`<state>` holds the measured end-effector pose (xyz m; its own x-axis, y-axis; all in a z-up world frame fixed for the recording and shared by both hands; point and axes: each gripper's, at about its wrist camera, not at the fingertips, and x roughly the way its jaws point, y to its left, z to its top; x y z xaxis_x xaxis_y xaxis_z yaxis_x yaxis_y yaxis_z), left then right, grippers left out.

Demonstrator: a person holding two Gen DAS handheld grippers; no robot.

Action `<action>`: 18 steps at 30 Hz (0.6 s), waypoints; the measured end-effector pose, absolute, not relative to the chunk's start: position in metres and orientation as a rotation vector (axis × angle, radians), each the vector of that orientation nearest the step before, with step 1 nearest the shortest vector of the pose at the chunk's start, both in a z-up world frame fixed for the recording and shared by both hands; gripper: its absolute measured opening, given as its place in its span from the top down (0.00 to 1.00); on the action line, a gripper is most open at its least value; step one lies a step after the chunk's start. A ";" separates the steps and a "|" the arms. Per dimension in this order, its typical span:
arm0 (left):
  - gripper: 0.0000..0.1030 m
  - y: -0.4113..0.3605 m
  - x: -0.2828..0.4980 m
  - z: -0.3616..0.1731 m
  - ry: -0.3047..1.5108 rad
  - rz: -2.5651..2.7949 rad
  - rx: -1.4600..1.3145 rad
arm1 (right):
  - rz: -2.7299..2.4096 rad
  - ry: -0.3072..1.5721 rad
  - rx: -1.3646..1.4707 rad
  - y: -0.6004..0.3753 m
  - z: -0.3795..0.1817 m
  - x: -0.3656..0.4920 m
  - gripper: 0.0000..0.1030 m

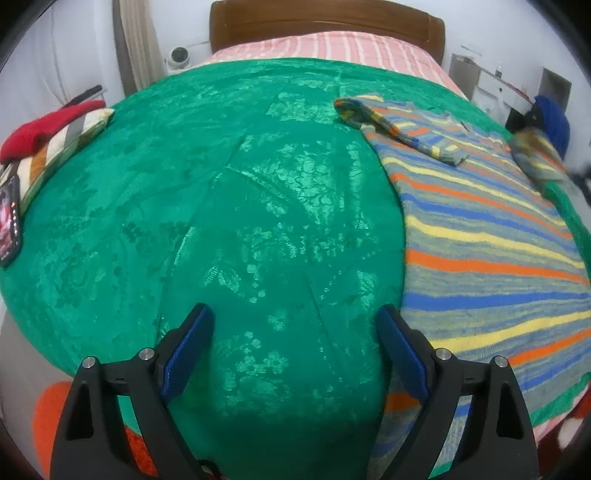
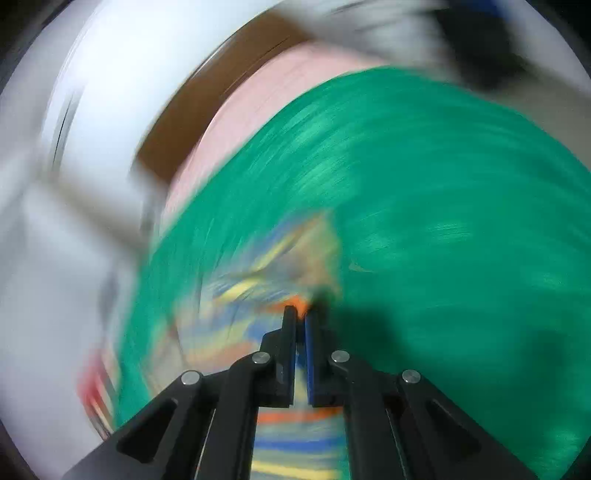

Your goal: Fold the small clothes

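while the right tongs (image 2: 301, 314) are pinching a fold of the striped sweater (image 1: 491, 236), the fingers pressed nearly together with orange knit caught between them, the step in hand looks like carrying a sleeve or side edge across the body of the garment. doing it well probably means keeping the pinch firm through the swing, moving in a low arc so the knit is trailing flat rather than bunching, and landing the edge parallel to the stripes before letting go (a thick knit like this is likely to spring back if dropped short).

the left tongs (image 1: 295, 328) are hanging released, jaws wide apart over bare green blanket (image 1: 229, 206), gripping nothing; they would serve best pressing the near hem at about 4 o'clock in the left view, so the sweater is not sliding with the pull.

the left wrist view is giving the layout: the sweater is lying spread on the blanket from 1 to 4 o'clock, one sleeve (image 1: 399, 129) already lying folded across its upper part, the bed's wooden headboard (image 1: 325, 22) at 12, a red cap (image 1: 48, 125) on a striped cushion (image 1: 62, 147) at 9 to 10 o'clock, and a phone (image 1: 9, 221) at the far left edge. the right tongs themselves are only a smear at 3 o'clock there.

the right wrist view is heavily blurred, so the layout is unreadable, yet it alone is showing the grip itself, with stripes running beneath and ahead of the tongs.
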<state>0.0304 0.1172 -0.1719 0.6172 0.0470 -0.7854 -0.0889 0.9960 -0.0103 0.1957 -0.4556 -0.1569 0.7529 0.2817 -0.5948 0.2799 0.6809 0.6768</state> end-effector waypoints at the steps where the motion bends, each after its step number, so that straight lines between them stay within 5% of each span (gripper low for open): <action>1: 0.11 0.116 0.030 -0.172 0.903 0.076 -0.052 | -0.059 0.727 0.899 -0.481 -0.163 0.179 0.92; 4: 0.11 0.113 0.033 -0.173 0.906 0.081 -0.056 | -0.282 0.784 0.908 -0.545 -0.180 0.129 0.59; 12: 0.08 0.111 0.038 -0.177 0.905 0.116 -0.046 | -0.146 0.853 0.613 -0.538 -0.162 0.099 0.55; 13: 0.07 0.111 0.038 -0.177 0.904 0.118 -0.044 | -0.111 0.861 0.536 -0.522 -0.157 0.102 0.52; 15: 0.07 0.111 0.038 -0.178 0.902 0.121 -0.038 | -0.011 0.873 0.305 -0.483 -0.149 0.115 0.31; 18: 0.05 0.109 0.039 -0.179 0.900 0.130 -0.021 | -0.014 0.879 0.034 -0.439 -0.154 0.132 0.26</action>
